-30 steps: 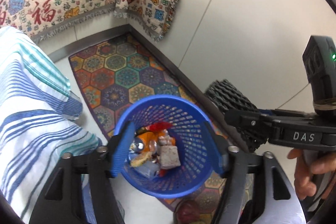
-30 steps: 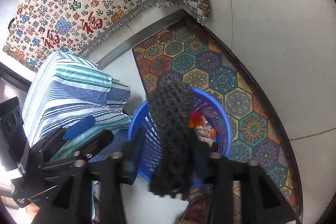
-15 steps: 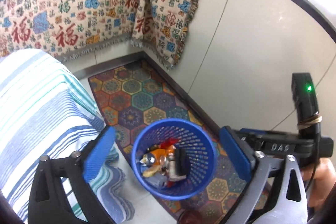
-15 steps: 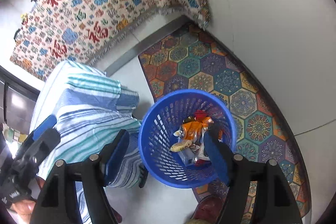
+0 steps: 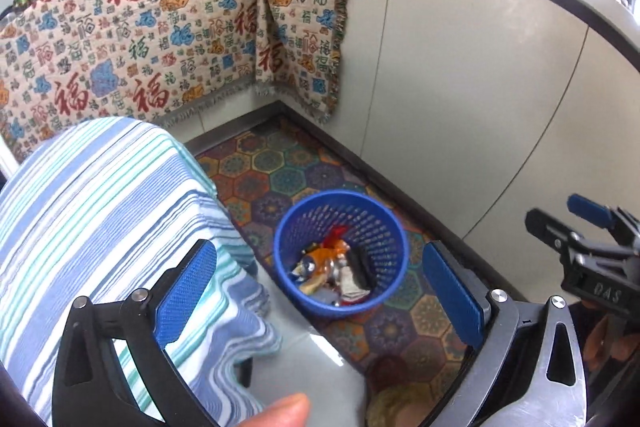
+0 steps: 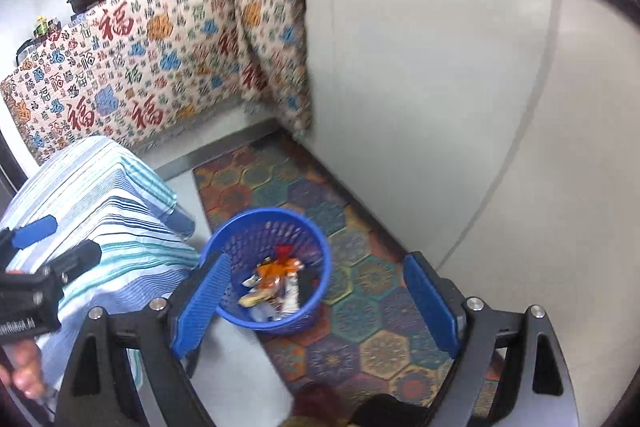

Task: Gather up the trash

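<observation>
Both grippers hang above the blue basket (image 5: 341, 254) on the patterned mat (image 5: 276, 169), left gripper (image 5: 320, 293) spread wide, right gripper (image 6: 316, 301) just opening, both empty, since the trash (image 6: 276, 285) lies inside.

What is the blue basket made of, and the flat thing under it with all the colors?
The blue basket looks like molded plastic: glossy, stiff, its wall pierced with rows of small holes. The mat under it, printed with colorful hexagons, looks like soft woven or printed fabric, matte and lying flat; its exact fiber cannot be told.
</observation>
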